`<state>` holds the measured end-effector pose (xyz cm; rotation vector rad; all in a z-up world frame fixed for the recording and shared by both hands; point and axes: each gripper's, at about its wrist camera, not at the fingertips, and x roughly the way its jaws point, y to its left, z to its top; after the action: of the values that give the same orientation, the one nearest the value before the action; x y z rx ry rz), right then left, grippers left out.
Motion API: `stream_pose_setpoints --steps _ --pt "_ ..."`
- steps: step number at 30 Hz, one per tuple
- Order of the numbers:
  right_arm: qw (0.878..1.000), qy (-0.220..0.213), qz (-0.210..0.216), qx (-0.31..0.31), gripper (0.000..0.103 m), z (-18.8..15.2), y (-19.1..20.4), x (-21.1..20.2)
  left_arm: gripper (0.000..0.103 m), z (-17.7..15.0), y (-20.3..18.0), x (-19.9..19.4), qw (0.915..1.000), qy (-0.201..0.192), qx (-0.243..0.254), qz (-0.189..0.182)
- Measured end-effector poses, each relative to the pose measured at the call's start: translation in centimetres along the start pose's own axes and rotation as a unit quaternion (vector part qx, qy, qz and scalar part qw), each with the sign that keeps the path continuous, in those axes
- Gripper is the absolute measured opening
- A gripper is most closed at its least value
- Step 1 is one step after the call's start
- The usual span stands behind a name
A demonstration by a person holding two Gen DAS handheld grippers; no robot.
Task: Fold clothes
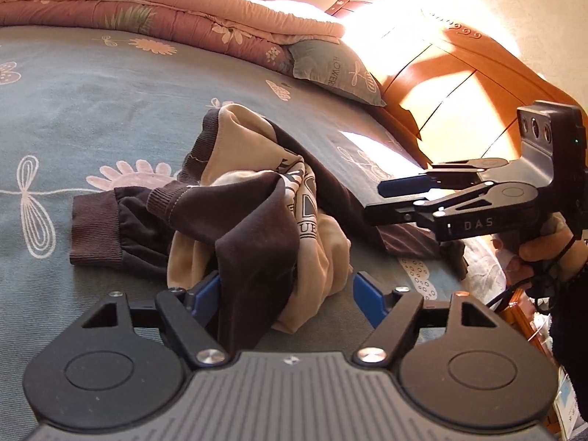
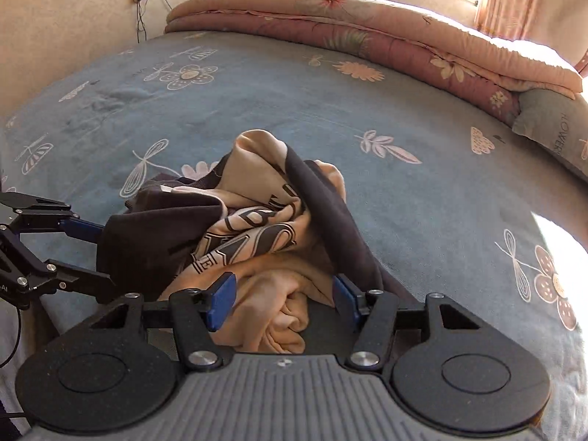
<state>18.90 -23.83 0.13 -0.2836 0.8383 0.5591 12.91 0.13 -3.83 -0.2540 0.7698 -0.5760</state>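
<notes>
Left wrist view shows the crumpled brown and beige sweatshirt with a black printed logo [image 1: 257,198] lying in a heap near the front edge of the grey-blue bedsheet with pale flower and dragonfly prints [image 1: 92,110]. One ribbed brown cuff [image 1: 96,233] trails out flat to the left, while the rest is bunched and partly inside out. The left tongs [image 1: 286,290] stand wide apart with a fold of the fabric hanging down between the blue pads [image 1: 205,294], not pinched; I judge they are placed to take hold of a layer and pull the heap open. To the right, the right tongs [image 1: 386,198] hover side-on just above the garment's dark far edge, and in the right wrist view they too are spread [image 2: 283,297], with beige cloth lying between them, ungripped. Folding has not started, by my reading, since the garment must first be spread flat. Across the back lies a folded pink floral quilt [image 1: 165,11], then a grey-green pillow [image 1: 330,70] beside the orange wooden headboard [image 1: 459,84]. All of these sit well apart from the sweatshirt, leaving open sheet to the left for spreading; the tangled sleeves themselves look like the main hindrance
</notes>
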Motion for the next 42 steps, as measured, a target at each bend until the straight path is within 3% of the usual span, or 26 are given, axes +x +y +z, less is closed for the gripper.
stream_pose_setpoints --steps 7,9,12,14,17,19,21,24,27,31,35,39,42 --pt "0.999 -0.008 0.03 -0.037 0.067 2.5 4.1 1.5 0.075 -0.9 -0.7 0.8 0.9954 0.009 0.012 -0.095" --pt "0.999 -0.012 0.033 -0.039 0.068 2.9 4.5 1.5 0.075 -0.9 -0.5 1.0 0.9954 0.01 0.005 -0.096" --pt "0.999 -0.018 0.031 -0.031 0.071 2.8 4.3 1.0 0.076 -0.7 1.3 1.0 0.9924 0.005 -0.043 -0.115" --pt "0.999 -0.017 0.025 -0.024 0.072 2.2 3.7 0.7 0.076 -0.7 2.6 1.3 0.9869 0.006 -0.084 -0.138" --pt "1.0 -0.014 0.011 -0.005 0.072 0.9 2.5 0.2 0.076 -0.8 2.3 2.4 0.9768 0.02 -0.105 -0.186" --pt "1.0 -0.012 0.001 0.008 0.072 0.1 1.6 -0.3 0.078 -0.9 0.3 3.2 0.9755 0.043 -0.061 -0.207" --pt "1.0 -0.012 -0.008 0.02 0.072 -0.6 0.8 -0.9 0.079 -1.3 -1.0 4.0 0.9781 0.067 -0.035 -0.194" --pt "0.999 -0.015 -0.019 0.036 0.073 -1.4 -0.4 -1.8 0.079 -1.8 -0.5 4.4 0.9787 0.082 -0.048 -0.182" --pt "0.998 -0.022 -0.022 0.048 0.077 -2.2 -0.9 -2.4 0.08 -1.8 0.7 3.6 0.9788 0.065 -0.074 -0.18" --pt "0.997 -0.03 -0.022 0.063 0.077 -3.2 -1.4 -3.0 0.084 -1.5 3.3 3.3 0.9757 0.015 -0.153 -0.156" --pt "0.996 -0.037 -0.015 0.083 0.077 -4.0 -1.5 -3.3 0.084 -0.9 4.3 4.0 0.9577 -0.026 -0.206 -0.2" --pt "0.994 -0.04 -0.012 0.099 0.077 -4.5 -1.7 -3.4 0.084 -0.8 5.1 6.1 0.9408 -0.044 -0.258 -0.216" --pt "0.994 -0.038 -0.016 0.102 0.077 -4.7 -1.7 -3.5 0.085 -0.7 5.8 5.7 0.9419 -0.095 -0.262 -0.188"
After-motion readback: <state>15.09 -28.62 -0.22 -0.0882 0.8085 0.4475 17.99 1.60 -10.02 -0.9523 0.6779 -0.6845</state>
